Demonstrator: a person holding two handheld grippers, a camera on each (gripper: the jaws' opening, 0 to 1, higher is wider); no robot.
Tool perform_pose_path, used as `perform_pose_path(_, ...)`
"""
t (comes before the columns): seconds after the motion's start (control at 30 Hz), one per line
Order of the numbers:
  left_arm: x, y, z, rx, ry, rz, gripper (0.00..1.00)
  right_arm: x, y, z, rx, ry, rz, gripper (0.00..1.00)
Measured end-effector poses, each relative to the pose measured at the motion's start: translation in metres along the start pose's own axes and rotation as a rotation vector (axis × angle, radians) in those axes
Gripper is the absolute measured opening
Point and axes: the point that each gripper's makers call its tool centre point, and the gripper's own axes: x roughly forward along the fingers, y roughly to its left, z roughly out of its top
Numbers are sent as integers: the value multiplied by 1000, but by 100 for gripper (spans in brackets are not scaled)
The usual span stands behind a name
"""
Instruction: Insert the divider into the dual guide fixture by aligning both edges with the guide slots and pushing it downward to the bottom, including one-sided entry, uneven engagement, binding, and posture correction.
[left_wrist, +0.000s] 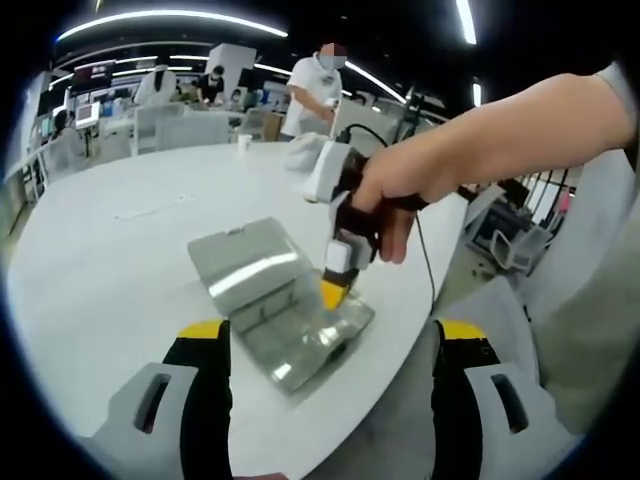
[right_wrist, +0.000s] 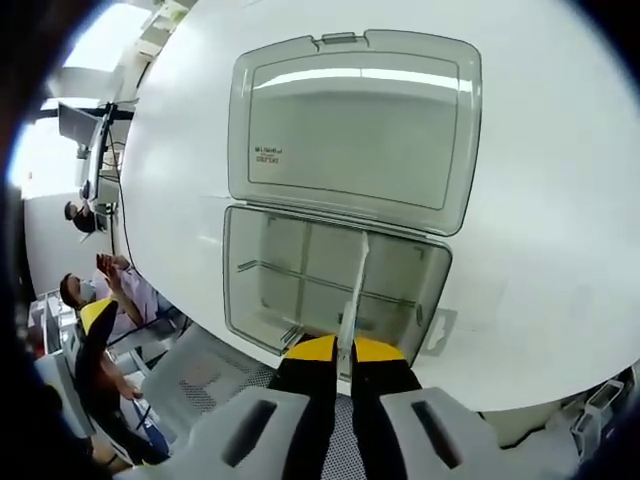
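The divider (right_wrist: 355, 290) was a thin, clear plastic strip, seen edge-on in the right gripper view. It stood almost upright inside the box (right_wrist: 262, 300), running from the near wall toward the hinge side. The right gripper (right_wrist: 345, 352) pinched its near end between the yellow tips, jaws pressed together on it. I judge the strip was light and rather stiff, but so thin that it could bend or twist if pushed on one end only; it also looked smooth, so it might slip in the grip. A hold close to the middle of the top edge would probably press both ends down evenly.

The box was transparent, with fixed cross walls inside and its lid (right_wrist: 350, 130) lying open and flat behind. It sat near the edge of a white table (right_wrist: 560, 250). In the left gripper view the box (left_wrist: 300, 330) was ahead, and the right gripper (left_wrist: 336, 288) stood over its right side, held by a hand (left_wrist: 392, 200). The left gripper (left_wrist: 328, 375) was spread wide and empty, hovering short of the box.
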Motion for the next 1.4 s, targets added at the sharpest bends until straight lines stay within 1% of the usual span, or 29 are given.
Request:
perform_pose_path(0.1,1,0,0,1,0,-1,81,-1,2,-3,-3,-4,-2,0)
perform_pose_path(0.37,-1,1,1,2,0,3,81,1,-2,2,-20,1,-22,0)
perform_pose_path(0.6,-1,1,1,0,-2,2,81,1,-3,3,-16,9,-31,0)
perform_pose_path(0.77,-2,1,1,-2,-2,4,81,-3,-2,3,-13,2,-26,0)
perform_pose_path(0.87,-1,1,1,-3,-4,2,81,-1,-6,3,-16,5,-42,0)
perform_pose_path(1.1,-1,3,-1,-6,-3,4,81,1,-2,5,-5,-1,-24,0)
perform_pose_path(1.2,-1,2,0,-5,-4,4,81,2,-4,7,-11,-1,-29,0)
perform_pose_path(1.33,-1,2,0,-6,-5,4,81,2,-2,2,-7,0,-24,0)
perform_pose_path(1.4,-1,1,0,-5,-5,4,81,2,-1,2,-6,-1,-22,0)
